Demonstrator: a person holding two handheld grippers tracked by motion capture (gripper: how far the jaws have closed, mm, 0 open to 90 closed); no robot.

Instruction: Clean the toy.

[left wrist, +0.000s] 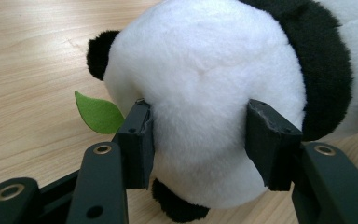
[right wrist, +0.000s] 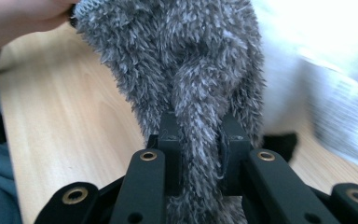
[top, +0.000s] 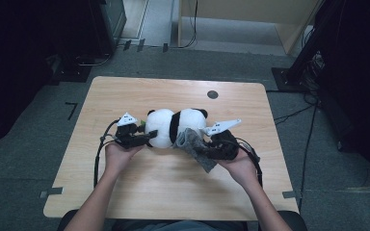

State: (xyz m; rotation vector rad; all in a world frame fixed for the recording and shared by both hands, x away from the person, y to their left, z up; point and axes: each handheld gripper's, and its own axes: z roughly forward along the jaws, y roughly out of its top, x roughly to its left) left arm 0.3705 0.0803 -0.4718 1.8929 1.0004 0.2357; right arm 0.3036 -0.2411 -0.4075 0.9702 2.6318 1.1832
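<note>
The left gripper (left wrist: 198, 140) is clamped around the plush panda (left wrist: 214, 84), steadying it on the counter (top: 173, 187); beside it, a grey fuzzy cloth (right wrist: 186, 70) is pinched by the right gripper (right wrist: 198, 154), apparently for wiping or dressing the toy.

I am seated at a pale wooden table with rounded corners (top: 125, 192), forearms reaching in from the near edge. A plush black-and-white panda toy (top: 173, 126) lies on its side near the middle of the tabletop. My left gripper (top: 142, 137), black with a grey three-cornered plate on top, meets the panda's white left end. My right gripper (top: 207, 147), also black with a grey plate, sits against a fuzzy grey cloth (top: 195, 147) that drapes off the panda's near right side onto the wood. A small dark round disc (top: 212, 94) marks the far part of the table.
</note>
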